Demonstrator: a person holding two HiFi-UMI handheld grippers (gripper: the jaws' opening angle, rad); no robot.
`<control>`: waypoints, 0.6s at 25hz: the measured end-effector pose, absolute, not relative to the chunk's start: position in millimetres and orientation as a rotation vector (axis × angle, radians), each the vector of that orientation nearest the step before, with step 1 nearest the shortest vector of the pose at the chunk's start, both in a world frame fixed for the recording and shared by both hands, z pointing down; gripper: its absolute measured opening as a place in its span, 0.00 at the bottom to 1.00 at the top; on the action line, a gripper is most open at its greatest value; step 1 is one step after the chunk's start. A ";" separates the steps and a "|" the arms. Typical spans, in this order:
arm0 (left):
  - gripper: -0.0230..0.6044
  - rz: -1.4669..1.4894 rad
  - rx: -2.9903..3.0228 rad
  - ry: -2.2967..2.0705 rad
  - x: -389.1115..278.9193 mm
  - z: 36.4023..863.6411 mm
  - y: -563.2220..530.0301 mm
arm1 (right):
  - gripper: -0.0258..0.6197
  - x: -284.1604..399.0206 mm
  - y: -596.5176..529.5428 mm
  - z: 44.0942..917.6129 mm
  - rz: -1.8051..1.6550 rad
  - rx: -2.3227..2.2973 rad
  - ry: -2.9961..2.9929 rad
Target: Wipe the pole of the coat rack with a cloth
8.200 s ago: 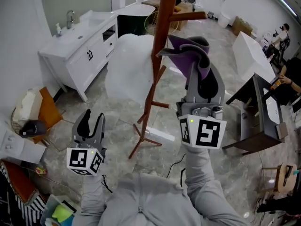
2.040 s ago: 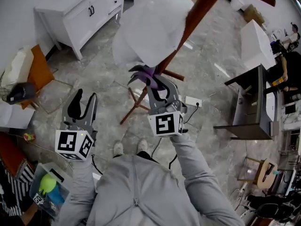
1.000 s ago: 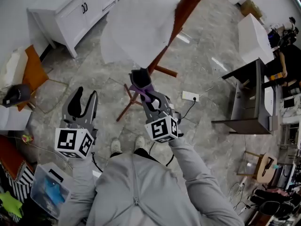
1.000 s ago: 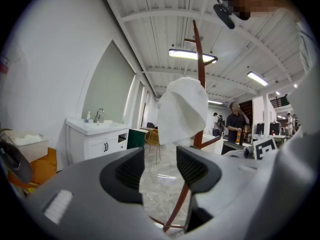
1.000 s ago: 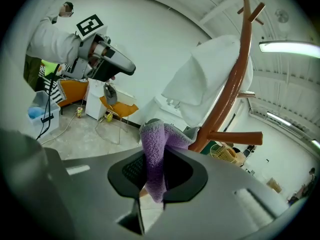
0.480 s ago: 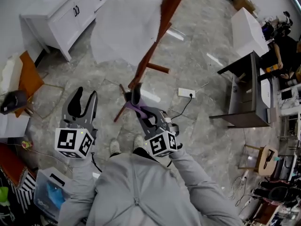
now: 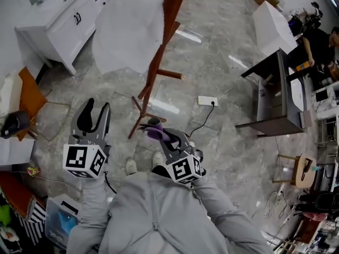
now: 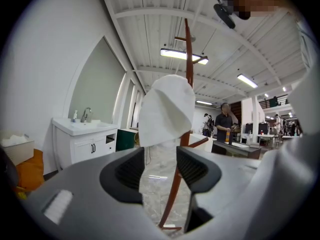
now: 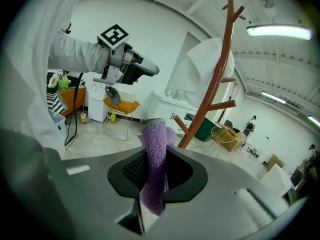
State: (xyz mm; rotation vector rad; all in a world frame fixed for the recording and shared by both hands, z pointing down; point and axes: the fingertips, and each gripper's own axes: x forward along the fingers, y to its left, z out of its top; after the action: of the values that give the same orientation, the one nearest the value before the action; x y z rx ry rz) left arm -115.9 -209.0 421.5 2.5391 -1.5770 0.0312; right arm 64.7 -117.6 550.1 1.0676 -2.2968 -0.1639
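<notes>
The brown wooden coat rack pole (image 7: pixel 159 57) rises through the head view, with a white garment (image 7: pixel 130 25) hung on it. My right gripper (image 7: pixel 159 133) is shut on a purple cloth (image 7: pixel 157 132) low down, just right of the rack's feet and apart from the pole. In the right gripper view the cloth (image 9: pixel 155 159) stands pinched between the jaws, with the pole (image 9: pixel 212 89) beyond it. My left gripper (image 7: pixel 94 118) hangs open and empty at the left; its own view shows the pole (image 8: pixel 176 184) and white garment (image 8: pixel 167 109) ahead.
A white vanity cabinet (image 7: pixel 58 28) stands at the back left. A dark desk (image 7: pixel 275 97) and a white block (image 7: pixel 273 28) are at the right. A power strip (image 7: pixel 207 100) with a cable lies on the marble floor. Orange chair (image 7: pixel 29 97) and clutter at the left.
My right gripper has slid down the pole with the purple cloth, from the upper branches to near the rack's feet, and now sits off the pole. The left gripper has stayed put.
</notes>
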 end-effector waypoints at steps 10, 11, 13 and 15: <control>0.38 0.017 2.591 -1.531 -103.8 412.6 -213.5 | 0.12 96.2 -123.3 514.6 -0.171 1.279 -2.265; 0.38 0.018 2.595 -1.531 -104.7 411.6 -213.8 | 0.12 99.5 -126.2 507.7 -0.183 1.308 -2.259; 0.38 0.019 2.601 -1.531 -105.2 409.6 -214.5 | 0.12 107.8 -132.3 493.4 -0.203 1.369 -2.251; 0.38 0.020 2.607 -1.531 -104.5 406.8 -215.3 | 0.12 117.4 -138.0 479.1 -0.220 1.431 -2.245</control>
State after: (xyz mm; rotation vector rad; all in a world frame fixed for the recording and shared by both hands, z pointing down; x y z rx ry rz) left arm -104.5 -215.3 406.8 2.6066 -1.5315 0.0201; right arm 117.4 -138.0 479.1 1.4310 -2.2454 -0.2200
